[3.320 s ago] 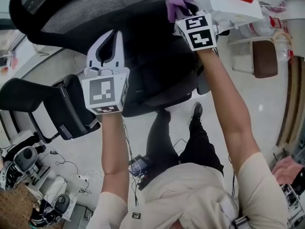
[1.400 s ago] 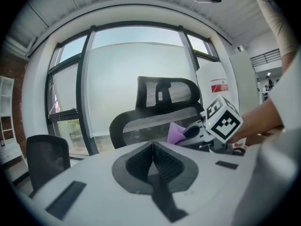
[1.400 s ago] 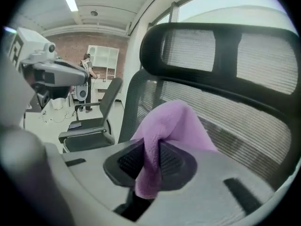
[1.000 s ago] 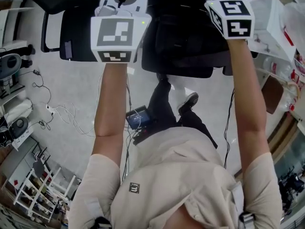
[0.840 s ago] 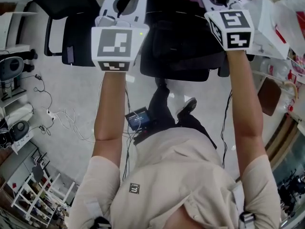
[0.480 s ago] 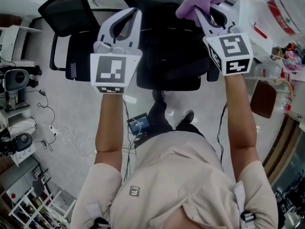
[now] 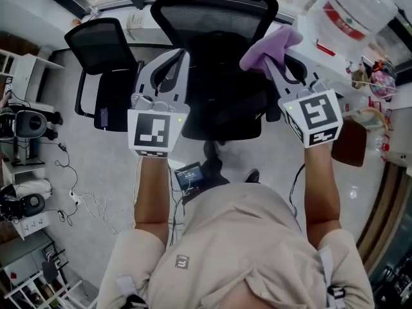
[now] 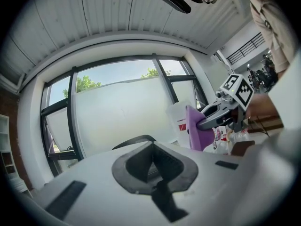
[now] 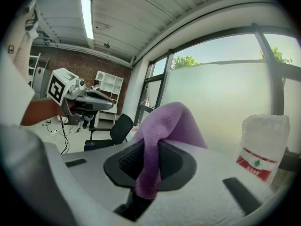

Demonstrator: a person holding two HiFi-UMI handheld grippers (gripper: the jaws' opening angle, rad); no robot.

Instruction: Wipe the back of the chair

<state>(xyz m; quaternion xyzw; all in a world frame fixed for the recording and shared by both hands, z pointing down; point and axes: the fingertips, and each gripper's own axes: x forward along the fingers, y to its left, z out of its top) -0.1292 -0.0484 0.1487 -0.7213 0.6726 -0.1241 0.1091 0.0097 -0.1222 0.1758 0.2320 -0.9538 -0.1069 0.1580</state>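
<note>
A black mesh office chair faces me in the head view, its back [image 7: 215, 21] at the top centre and its seat [image 7: 222, 111] below. My right gripper [image 7: 269, 62] is shut on a purple cloth [image 7: 271, 44], held in the air over the chair's right armrest side. The cloth [image 9: 162, 126] drapes out of the shut jaws in the right gripper view. My left gripper [image 7: 184, 54] hovers over the seat's left side, shut with nothing in it. The left gripper view shows the chair back's top edge [image 8: 136, 139] and the purple cloth [image 8: 195, 131].
A second black chair [image 7: 103, 50] stands at the left. A large water bottle [image 7: 351, 11] sits at the upper right beside cluttered items. Cables and gear [image 7: 26, 205] lie on the floor at the left. Windows [image 8: 117, 112] are behind the chair.
Both grippers have drawn back from the chair, which now shows whole beyond them. The purple cloth stays in the right gripper. The left gripper stays shut.
</note>
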